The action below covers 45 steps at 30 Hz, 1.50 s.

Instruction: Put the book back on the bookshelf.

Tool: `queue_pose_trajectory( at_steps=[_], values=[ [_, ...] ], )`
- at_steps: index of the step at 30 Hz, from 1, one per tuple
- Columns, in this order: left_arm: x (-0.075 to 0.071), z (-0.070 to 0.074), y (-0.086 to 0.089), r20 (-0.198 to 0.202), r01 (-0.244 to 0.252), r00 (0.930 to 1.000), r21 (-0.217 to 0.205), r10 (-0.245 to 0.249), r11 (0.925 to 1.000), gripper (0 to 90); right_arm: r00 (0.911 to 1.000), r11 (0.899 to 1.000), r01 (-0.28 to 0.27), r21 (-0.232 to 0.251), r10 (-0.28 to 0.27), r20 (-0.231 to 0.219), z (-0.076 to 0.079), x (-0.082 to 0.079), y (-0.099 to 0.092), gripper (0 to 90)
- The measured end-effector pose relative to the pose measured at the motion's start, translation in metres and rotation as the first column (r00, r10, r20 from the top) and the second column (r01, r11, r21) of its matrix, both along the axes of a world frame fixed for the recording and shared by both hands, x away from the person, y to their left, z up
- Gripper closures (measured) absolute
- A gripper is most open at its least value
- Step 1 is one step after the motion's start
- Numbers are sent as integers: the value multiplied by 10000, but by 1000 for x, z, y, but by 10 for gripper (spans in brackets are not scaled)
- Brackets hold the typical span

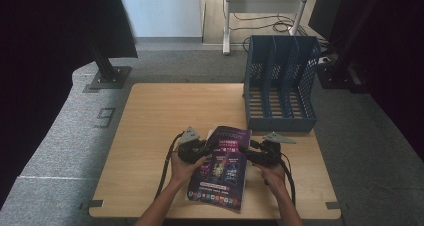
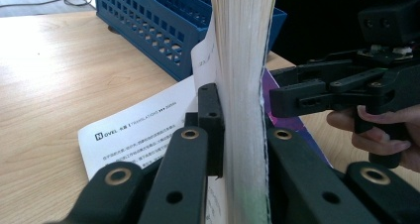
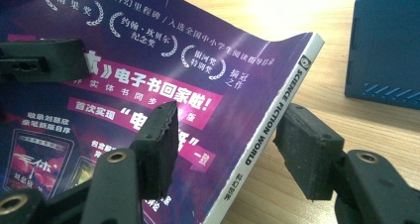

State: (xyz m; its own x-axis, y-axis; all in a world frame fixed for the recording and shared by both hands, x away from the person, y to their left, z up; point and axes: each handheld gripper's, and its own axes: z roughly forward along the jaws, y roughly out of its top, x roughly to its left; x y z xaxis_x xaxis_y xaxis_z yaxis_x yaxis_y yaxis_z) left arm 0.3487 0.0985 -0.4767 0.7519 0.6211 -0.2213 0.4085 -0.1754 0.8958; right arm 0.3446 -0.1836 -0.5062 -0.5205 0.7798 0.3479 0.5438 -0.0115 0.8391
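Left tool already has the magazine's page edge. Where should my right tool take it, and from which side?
Take the magazine by its white spine, coming in from the table's right. The right tool already straddles that edge, one pad over the purple cover, one under, not yet pressing. The spine is the stiffest, straightest part, and sits opposite the left tool.

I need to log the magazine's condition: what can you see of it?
The magazine is a thick, glossy paperback with a purple cover full of Chinese print and a white spine reading SCIENCE FICTION WORLD. It lies on the wooden table in front of the blue file rack, with a printed white page showing beneath it. The left gripper is clamped on its page edge, lifting that side. The right gripper straddles the spine with one jaw over the cover, pads not pressing.
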Motion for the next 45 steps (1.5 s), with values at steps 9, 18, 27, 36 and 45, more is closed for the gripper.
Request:
queue_pose_trajectory(
  at_steps=[9,18,27,36,45],
  values=[
    [0,1,-3,19,74,10000,-27,-74,10000,842,9999,10000,-30,62,31,-108,-2,5,3,428],
    [2,3,-5,51,128,9999,-3,-128,9999,843,9995,9993,-266,250,270,-154,-6,12,5,443],
    [3,3,-3,49,74,10000,-43,-74,10000,842,9997,9996,-245,156,245,-24,-5,12,2,589],
    [4,6,3,54,-68,10000,-302,70,9995,842,9971,9990,-365,249,347,675,9,4,-1,675],
    [5,9,6,136,-160,9998,-502,167,9986,842,9931,9989,-385,268,353,1117,17,-1,-1,695]
  ],
)
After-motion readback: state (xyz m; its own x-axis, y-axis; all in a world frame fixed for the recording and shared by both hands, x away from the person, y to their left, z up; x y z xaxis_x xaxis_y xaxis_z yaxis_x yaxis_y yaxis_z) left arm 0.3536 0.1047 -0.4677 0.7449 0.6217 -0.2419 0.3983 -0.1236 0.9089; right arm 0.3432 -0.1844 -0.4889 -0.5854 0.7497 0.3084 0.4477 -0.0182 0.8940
